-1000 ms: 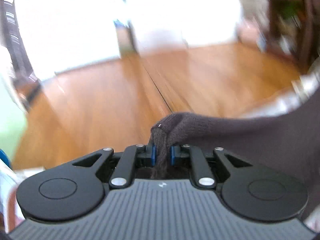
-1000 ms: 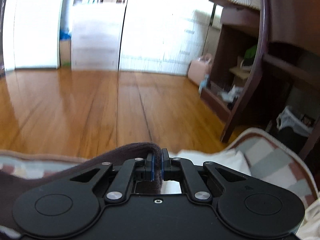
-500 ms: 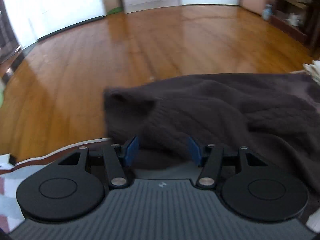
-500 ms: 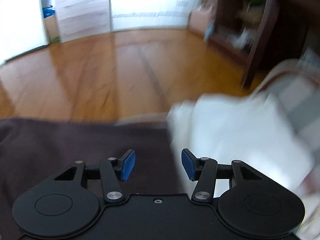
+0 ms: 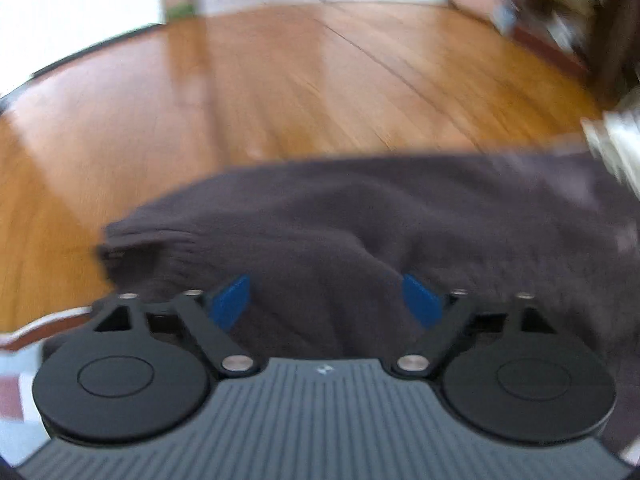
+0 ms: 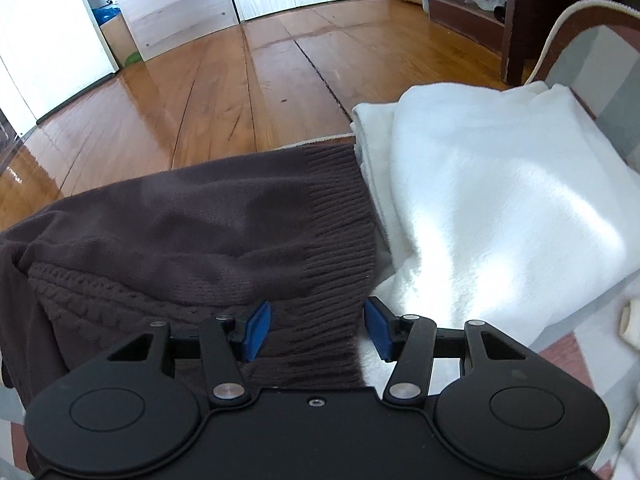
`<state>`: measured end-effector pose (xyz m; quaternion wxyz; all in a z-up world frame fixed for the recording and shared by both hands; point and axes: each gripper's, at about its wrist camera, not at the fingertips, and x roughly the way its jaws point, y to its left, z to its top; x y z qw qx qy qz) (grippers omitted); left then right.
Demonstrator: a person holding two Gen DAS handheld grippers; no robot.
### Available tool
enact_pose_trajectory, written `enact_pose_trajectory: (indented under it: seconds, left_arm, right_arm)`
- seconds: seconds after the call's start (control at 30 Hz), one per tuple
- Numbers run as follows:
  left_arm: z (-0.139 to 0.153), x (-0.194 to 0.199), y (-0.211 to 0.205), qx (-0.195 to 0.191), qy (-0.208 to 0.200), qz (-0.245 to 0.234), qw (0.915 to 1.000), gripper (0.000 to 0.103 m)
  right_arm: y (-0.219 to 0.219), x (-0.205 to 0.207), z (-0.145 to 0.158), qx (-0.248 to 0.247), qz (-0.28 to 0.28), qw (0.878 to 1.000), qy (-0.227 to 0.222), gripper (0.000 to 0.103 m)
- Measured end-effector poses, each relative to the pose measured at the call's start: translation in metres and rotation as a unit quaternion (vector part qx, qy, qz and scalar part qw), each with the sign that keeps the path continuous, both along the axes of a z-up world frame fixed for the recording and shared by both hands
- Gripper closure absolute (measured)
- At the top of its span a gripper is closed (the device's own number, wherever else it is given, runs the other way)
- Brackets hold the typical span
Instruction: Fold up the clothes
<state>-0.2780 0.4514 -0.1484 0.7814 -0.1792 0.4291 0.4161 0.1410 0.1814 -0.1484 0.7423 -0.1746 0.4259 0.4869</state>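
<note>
Change: a second ago the dark sweater (image 6: 224,232) was pinched in both grippers; it has since been let go.
Left gripper (image 5: 326,300): jaws spread wide, nothing held.
Right gripper (image 6: 316,330): jaws released over the ribbed hem.
Sweater: laid down in the near scene, its right edge touching a folded white towel (image 6: 492,200), wooden floor (image 6: 240,92) beyond.
Meaning: one fold is judged laid; a fresh grip is likely needed.

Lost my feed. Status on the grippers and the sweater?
Left gripper open, right gripper open. Dark sweater lying loose under both. White folded towel touching its ribbed hem.
</note>
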Motion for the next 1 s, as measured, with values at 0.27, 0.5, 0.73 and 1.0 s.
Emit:
enact_pose_trajectory:
  seconds: [0.27, 0.5, 0.73, 1.0]
  left_arm:
    - [-0.001, 0.016, -0.021, 0.086, 0.081, -0.021, 0.9928, 0.097]
    - [0.107, -0.049, -0.084, 0.179, 0.042, -0.047, 0.9818, 0.1]
    - [0.169, -0.121, -0.158, 0.303, 0.02, 0.041, 0.9519, 0.103]
    - [0.135, -0.163, -0.142, 0.169, -0.013, 0.114, 0.9789, 0.103]
  right_arm:
    - [-0.002, -0.007, -0.009, 0.003, 0.001, 1.0, -0.009, 0.045]
    - [-0.013, 0.005, -0.005, 0.033, -0.005, 0.999, 0.028, 0.045]
    - [-0.021, 0.005, -0.004, 0.044, 0.007, 0.999, 0.029, 0.045]
    - [0.013, -0.023, -0.017, -0.014, 0.074, 0.994, -0.077, 0.035]
